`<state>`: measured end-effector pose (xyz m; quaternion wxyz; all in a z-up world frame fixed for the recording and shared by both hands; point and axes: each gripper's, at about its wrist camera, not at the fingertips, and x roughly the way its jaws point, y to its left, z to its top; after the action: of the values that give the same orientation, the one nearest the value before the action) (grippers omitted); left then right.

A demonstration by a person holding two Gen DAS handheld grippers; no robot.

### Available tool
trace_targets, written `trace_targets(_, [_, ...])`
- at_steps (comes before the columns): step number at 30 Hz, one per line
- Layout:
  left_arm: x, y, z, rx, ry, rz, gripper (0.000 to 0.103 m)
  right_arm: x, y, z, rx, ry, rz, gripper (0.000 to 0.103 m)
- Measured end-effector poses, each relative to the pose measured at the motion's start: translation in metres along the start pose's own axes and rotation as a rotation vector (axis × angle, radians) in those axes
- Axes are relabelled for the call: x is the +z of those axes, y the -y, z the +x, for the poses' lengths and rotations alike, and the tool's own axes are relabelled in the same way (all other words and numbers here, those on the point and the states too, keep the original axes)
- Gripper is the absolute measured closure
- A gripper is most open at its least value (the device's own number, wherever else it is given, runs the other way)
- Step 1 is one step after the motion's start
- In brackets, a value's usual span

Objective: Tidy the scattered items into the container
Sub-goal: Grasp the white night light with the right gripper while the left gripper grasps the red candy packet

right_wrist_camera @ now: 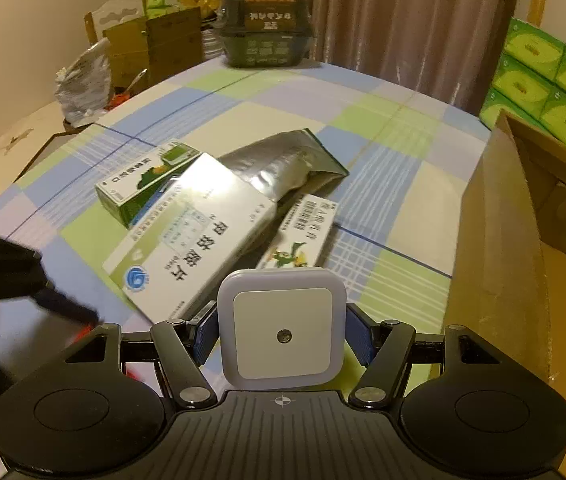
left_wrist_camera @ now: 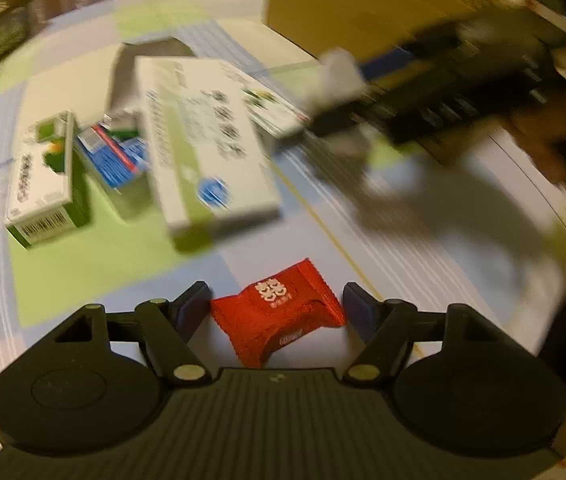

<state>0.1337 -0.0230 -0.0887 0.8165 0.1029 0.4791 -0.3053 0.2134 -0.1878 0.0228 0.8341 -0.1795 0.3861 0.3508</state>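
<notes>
My left gripper (left_wrist_camera: 277, 306) is shut on a red candy packet (left_wrist_camera: 279, 312), held just above the checked tablecloth (left_wrist_camera: 83, 264). My right gripper (right_wrist_camera: 283, 332) is shut on a white square night light (right_wrist_camera: 283, 332); it shows blurred in the left wrist view (left_wrist_camera: 339, 76), near the cardboard box (left_wrist_camera: 347, 12). On the cloth lie a large white and green medicine box (left_wrist_camera: 203, 148), a small green carton (left_wrist_camera: 43, 176), a blue packet (left_wrist_camera: 115, 156), a silver foil pouch (right_wrist_camera: 283, 160) and a narrow white box (right_wrist_camera: 303, 232). The cardboard box stands at the right in the right wrist view (right_wrist_camera: 499, 248).
A dark green tub (right_wrist_camera: 265, 28) stands at the table's far edge by the curtain. Green tissue packs (right_wrist_camera: 543, 80) are stacked behind the cardboard box. A crumpled bag (right_wrist_camera: 83, 80) and brown boxes (right_wrist_camera: 155, 44) sit beyond the far left edge.
</notes>
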Motion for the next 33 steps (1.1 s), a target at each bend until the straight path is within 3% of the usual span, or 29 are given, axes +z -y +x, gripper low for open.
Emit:
trace_targets(3, [-0.009, 0.009, -0.002, 0.066, -0.007, -0.009, 0.021, -0.001, -0.003, 0.002, -0.003, -0.005, -0.005, 0.041])
trace_targets(5, [-0.008, 0.009, 0.0, 0.106, -0.01, -0.034, 0.02, -0.001, -0.003, 0.003, -0.009, -0.011, -0.002, 0.041])
trace_targets(11, [-0.005, 0.001, -0.001, 0.138, 0.003, -0.133, 0.024, 0.0, -0.002, 0.005, -0.017, -0.011, -0.002, 0.041])
trace_targets(12, [-0.005, 0.0, -0.002, 0.143, 0.006, -0.126, 0.033, 0.0, -0.002, 0.005, -0.019, -0.011, -0.001, 0.041])
trace_targets(16, [-0.006, -0.005, -0.008, 0.137, 0.012, -0.105, 0.043, 0.0, -0.001, 0.005, -0.022, -0.008, 0.001, 0.041])
trace_targets(19, [-0.009, -0.007, -0.011, 0.128, -0.002, -0.136, 0.043, 0.0, 0.0, 0.004, -0.023, -0.008, 0.004, 0.041])
trace_targets(22, [-0.012, -0.009, -0.011, 0.13, -0.009, -0.188, 0.031, 0.0, 0.0, 0.004, -0.023, -0.007, 0.004, 0.041])
trace_targets(24, [-0.012, -0.006, -0.009, 0.135, -0.007, -0.197, 0.031, 0.0, 0.0, 0.004, -0.023, -0.007, 0.004, 0.041])
trace_targets(26, [-0.011, -0.002, -0.004, 0.154, 0.004, -0.179, 0.034, 0.0, 0.0, 0.004, -0.019, -0.009, 0.004, 0.041])
trace_targets(28, [-0.01, 0.004, -0.001, 0.202, 0.009, -0.112, 0.046, 0.0, -0.001, 0.004, -0.014, -0.013, 0.0, 0.041])
trace_targets(29, [-0.009, 0.006, 0.0, 0.214, 0.013, -0.085, 0.047, 0.001, -0.002, 0.004, -0.013, -0.014, -0.001, 0.041])
trace_targets(33, [-0.011, 0.004, -0.006, 0.212, 0.008, -0.078, 0.06, 0.002, -0.001, 0.0, -0.015, -0.006, 0.003, 0.041])
